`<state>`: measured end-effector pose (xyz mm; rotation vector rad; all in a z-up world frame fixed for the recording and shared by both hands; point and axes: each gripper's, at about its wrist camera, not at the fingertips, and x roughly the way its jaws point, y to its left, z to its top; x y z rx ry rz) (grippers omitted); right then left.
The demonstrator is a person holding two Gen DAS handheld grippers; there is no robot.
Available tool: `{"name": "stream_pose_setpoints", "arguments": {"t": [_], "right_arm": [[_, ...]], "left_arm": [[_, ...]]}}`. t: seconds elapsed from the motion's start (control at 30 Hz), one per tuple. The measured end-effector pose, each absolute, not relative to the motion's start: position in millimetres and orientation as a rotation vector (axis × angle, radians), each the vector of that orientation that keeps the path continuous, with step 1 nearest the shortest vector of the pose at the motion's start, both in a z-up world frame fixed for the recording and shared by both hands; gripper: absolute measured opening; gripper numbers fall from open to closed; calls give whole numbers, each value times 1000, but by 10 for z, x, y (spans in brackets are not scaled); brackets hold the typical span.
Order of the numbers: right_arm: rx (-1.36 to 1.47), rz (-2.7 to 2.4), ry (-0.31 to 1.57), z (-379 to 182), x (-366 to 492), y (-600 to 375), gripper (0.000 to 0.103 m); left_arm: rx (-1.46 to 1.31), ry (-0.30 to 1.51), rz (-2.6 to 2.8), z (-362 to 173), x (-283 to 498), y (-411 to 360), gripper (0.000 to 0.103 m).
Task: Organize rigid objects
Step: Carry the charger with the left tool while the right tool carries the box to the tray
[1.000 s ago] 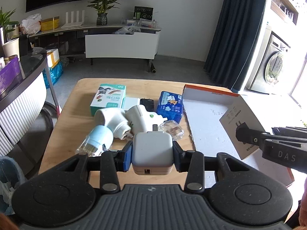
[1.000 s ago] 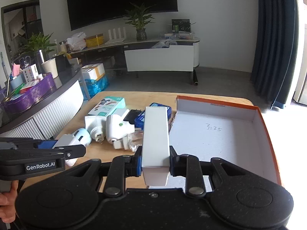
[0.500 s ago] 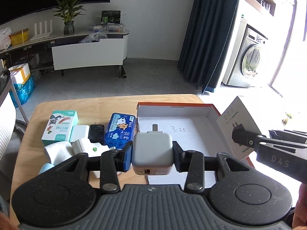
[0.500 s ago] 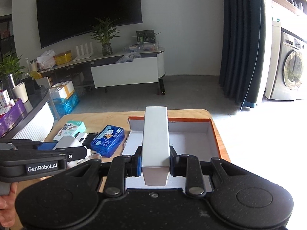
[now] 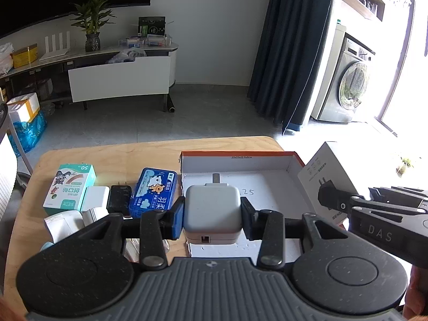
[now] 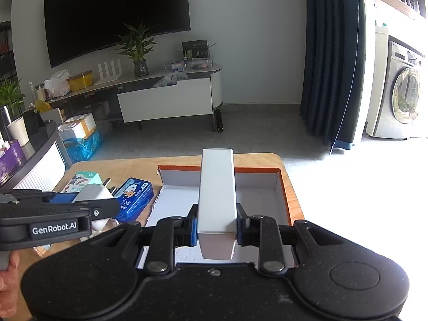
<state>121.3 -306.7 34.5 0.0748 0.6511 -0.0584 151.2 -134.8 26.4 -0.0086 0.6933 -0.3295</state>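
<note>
A grey charger [image 5: 212, 210] is clamped in the left claw [image 5: 212, 214], its blue pads pressed against both sides, a small port facing the camera and a metal prong at the far end. It is held above the near left part of an open orange-rimmed box [image 5: 235, 157], whose white floor carries handwritten digits. In the right wrist view the same box [image 6: 283, 187] is seen below the right claw [image 6: 217, 226], which is closed on a long white carton [image 6: 217, 195] — the carton is gripped near its near end and points away over the box floor. The carton is also seen at the right edge of the left wrist view [image 5: 329, 179], printed with a plug drawing.

The box rests on a wooden counter [image 5: 112, 152]. To its left a blue tin [image 5: 153, 191] lies just beside the box wall; further left a black adapter [image 5: 120, 199], a white block [image 5: 97, 198] and a teal packet [image 5: 71, 186] are lined up close together. Nearer the camera, white plugs [image 5: 67, 222] are partly hidden behind the claw body.

A person's fingers [image 6: 8, 275] are visible at the lower left of the right wrist view, wrapped on the left claw's handle.
</note>
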Motion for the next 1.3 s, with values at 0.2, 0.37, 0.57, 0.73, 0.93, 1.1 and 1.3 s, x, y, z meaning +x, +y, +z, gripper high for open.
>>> {"name": "stream_pose_setpoints", "arguments": {"t": [0.2, 0.37, 0.57, 0.73, 0.93, 1.1, 1.3], "right_arm": [[71, -57, 661, 317, 1324, -3124, 32], [64, -62, 668, 291, 1401, -3164, 32], [66, -64, 685, 236, 1501, -3213, 32], [63, -62, 701, 186, 1584, -3207, 32], [46, -60, 725, 113, 1724, -3195, 32], [39, -65, 750, 26, 1869, -3204, 32], [110, -13, 767, -51, 2060, -3266, 33]], "left_arm": [[-17, 700, -328, 275, 1600, -1381, 42], [-24, 716, -327, 247, 1676, -1424, 42], [-22, 726, -326, 205, 1719, -1456, 42], [-29, 736, -321, 181, 1771, -1452, 42], [-28, 747, -319, 142, 1815, -1479, 42], [-33, 759, -313, 101, 1880, -1490, 42], [-33, 771, -304, 48, 1948, -1489, 42]]}}
